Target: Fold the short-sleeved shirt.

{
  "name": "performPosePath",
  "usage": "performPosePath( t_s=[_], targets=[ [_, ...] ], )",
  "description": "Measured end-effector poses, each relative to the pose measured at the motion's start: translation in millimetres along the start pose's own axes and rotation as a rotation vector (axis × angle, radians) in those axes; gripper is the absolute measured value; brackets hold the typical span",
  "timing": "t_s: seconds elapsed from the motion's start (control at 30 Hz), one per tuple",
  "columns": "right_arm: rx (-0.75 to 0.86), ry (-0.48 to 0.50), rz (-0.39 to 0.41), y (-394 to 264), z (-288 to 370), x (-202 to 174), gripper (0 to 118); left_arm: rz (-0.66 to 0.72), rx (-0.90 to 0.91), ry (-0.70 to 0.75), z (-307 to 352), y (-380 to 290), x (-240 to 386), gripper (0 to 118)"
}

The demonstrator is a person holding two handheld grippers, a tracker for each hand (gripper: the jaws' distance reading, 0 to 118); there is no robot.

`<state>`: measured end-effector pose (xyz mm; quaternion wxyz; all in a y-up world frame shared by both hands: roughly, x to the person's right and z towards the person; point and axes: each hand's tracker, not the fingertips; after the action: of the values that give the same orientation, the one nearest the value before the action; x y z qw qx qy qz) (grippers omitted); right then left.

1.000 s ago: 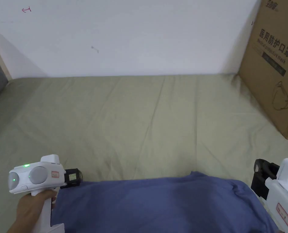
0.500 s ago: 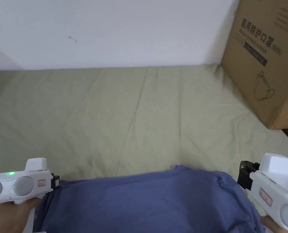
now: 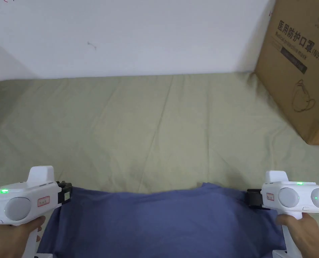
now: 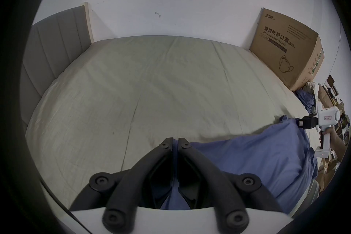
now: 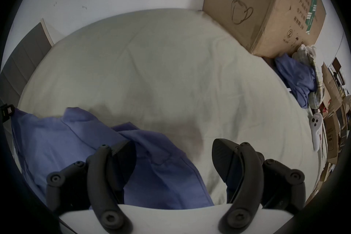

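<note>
Shirt (image 3: 162, 221) blue, spread on bed (image 3: 148, 134). Left tool (image 4: 175, 143) at 8 o'clock, clenched on shirt edge. Right tool (image 5: 173, 150) at 4 o'clock, released.

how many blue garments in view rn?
2. The blue shirt lies on the bed's near edge between the left gripper and right gripper. A second blue garment sits bunched beside the cardboard box. More may be hidden in that pile.
</note>
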<state>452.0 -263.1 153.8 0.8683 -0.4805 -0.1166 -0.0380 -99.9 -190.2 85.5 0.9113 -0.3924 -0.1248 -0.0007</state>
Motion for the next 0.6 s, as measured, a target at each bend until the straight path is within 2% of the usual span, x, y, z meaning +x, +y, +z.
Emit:
performPosePath(
  t_s=[0.03, 0.07, 0.13, 0.17, 0.27, 0.6],
  targets=[
    [-0.005, -0.008, 0.0, -0.6, -2.7, -1.7, 81, -0.001, -0.001, 0.005, 0.9, -1.1, -0.3, 1],
    [-0.014, -0.016, 0.0, -0.5, -4.4, -3.6, 71, 0.003, -0.003, 0.008, 0.1, -1.1, -2.0, 1],
    [-0.009, -0.004, 0.027, -3.8, -3.4, -3.5, 24, 0.023, -0.007, 0.009, 2.9, -3.8, -4.2, 1],
    [0.001, 0.017, 0.022, -5.2, 0.6, -4.6, 9, 0.03, -0.007, 0.009, 4.7, -5.1, -4.6, 1],
    [0.078, -0.007, 0.035, -10.0, 24.3, -5.3, 4, 0.045, -0.005, 0.019, 11.8, -9.0, -6.2, 1],
    [0.28, 0.106, 0.051, -49.4, 165.6, 15.1, 4, 0.098, 0.026, 0.043, 72.8, -31.2, -6.7, 1]
  ],
)
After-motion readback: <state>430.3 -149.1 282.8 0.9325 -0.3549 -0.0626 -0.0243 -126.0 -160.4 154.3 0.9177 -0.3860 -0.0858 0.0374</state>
